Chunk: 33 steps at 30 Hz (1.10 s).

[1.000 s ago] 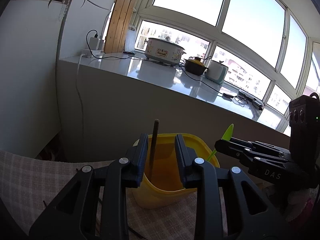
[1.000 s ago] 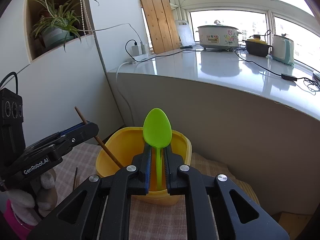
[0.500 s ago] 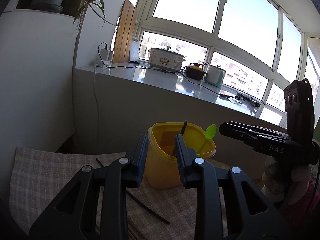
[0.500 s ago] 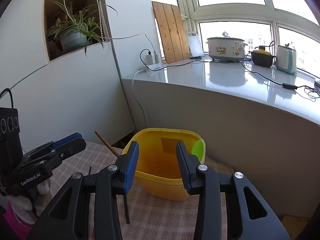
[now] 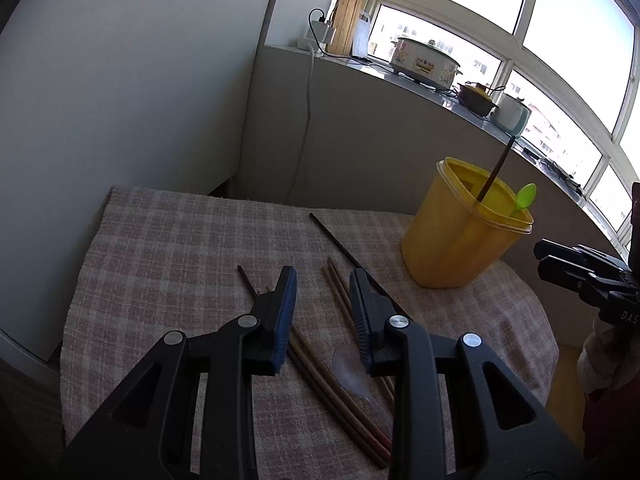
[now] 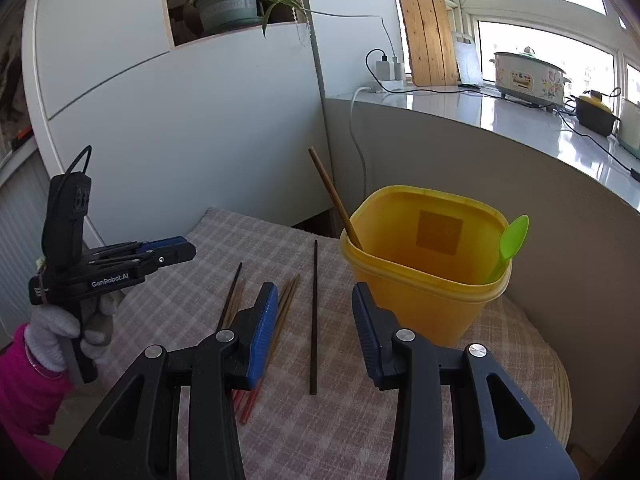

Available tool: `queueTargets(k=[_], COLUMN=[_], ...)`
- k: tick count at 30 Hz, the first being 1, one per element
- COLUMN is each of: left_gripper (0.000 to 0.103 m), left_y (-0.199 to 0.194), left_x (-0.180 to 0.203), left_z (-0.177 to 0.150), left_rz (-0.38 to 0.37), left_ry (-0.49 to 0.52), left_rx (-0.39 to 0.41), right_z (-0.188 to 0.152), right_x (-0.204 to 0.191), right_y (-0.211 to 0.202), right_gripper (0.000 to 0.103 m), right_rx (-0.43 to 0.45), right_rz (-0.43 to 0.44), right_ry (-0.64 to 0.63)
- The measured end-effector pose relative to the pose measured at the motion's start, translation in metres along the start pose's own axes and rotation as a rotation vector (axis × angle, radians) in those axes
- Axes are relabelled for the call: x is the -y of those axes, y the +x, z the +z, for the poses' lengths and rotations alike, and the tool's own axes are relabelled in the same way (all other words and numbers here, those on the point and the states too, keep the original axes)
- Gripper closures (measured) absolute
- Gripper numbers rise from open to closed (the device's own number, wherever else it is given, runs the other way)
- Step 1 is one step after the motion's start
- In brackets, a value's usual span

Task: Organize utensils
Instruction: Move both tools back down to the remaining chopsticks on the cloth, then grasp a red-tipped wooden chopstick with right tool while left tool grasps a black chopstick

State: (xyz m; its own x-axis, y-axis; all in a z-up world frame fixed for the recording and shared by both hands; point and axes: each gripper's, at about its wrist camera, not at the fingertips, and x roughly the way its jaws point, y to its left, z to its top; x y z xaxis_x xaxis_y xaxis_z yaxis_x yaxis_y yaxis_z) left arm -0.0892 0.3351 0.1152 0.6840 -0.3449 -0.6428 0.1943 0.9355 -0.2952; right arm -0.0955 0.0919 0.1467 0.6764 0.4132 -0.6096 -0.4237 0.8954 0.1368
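Black jaws with blue pads stand apart on your right gripper (image 6: 314,316), with nothing between them; they have just been opening, and the green spoon (image 6: 510,242) they carried now leans inside the yellow tub (image 6: 424,292), its bowl sticking up over the far right rim. Below the gap between the jaws, a single dark chopstick (image 6: 314,316) lies on the checked cloth (image 6: 192,280), pointing away from you and ending just short of the tub. Left of it, brown chopsticks (image 6: 286,304) lie in a loose bundle, partly hidden behind your left-hand pad. A wooden chopstick (image 6: 336,200) stands tilted in the tub, leaning on its near left rim.

Your left gripper (image 5: 322,306) also hangs released over the cloth (image 5: 160,260), jaws parted and gripping nothing. Under and between them lie several brown chopsticks (image 5: 340,294), running toward you, and a clear spoon (image 5: 352,372) rests flat on the cloth near the right jaw. A thin dark chopstick (image 5: 336,240) runs diagonally from the middle of the cloth toward the right jaw. The tub (image 5: 460,236) sits at the far right of the cloth, well apart from the jaws, with the tilted chopstick (image 5: 496,170) and the green spoon (image 5: 525,197) in it.

Your gloved left hand (image 6: 60,328) holds its gripper (image 6: 188,250) above the cloth's left edge. Behind the tub runs a white counter (image 6: 460,108) with a cooker (image 6: 524,76) under the window.
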Motion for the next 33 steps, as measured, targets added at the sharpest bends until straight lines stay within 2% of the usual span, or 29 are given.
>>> queueTargets(k=[6, 13, 20, 28, 33], left_gripper=[0.076, 0.076, 0.076, 0.076, 0.077], left_y=[0.023, 0.049, 0.065, 0.090, 0.096], left_x=[-0.014, -0.017, -0.018, -0.012, -0.005], left_z=[-0.022, -0.044, -0.047, -0.046, -0.045], left_rz=[0.008, 0.024, 0.058, 0.080, 0.086], left_ry=[-0.025, -0.037, -0.050, -0.050, -0.032], left_rx=[-0.116, -0.211, -0.221, -0.247, -0.254], right_z=[-0.019, -0.040, -0.056, -0.056, -0.054], right_x=[-0.022, -0.032, -0.039, -0.044, -0.043], right_y=[0.033, 0.071, 0.103, 0.125, 0.135], right_gripper=[0.067, 0.074, 0.079, 0.085, 0.086], right_rx=[-0.110, -0.231, -0.316, -0.353, -0.367], right_rz=[0.043, 0.065, 0.064, 0.061, 0.063], right_ry=[-0.056, -0.049, -0.049, -0.045, -0.021])
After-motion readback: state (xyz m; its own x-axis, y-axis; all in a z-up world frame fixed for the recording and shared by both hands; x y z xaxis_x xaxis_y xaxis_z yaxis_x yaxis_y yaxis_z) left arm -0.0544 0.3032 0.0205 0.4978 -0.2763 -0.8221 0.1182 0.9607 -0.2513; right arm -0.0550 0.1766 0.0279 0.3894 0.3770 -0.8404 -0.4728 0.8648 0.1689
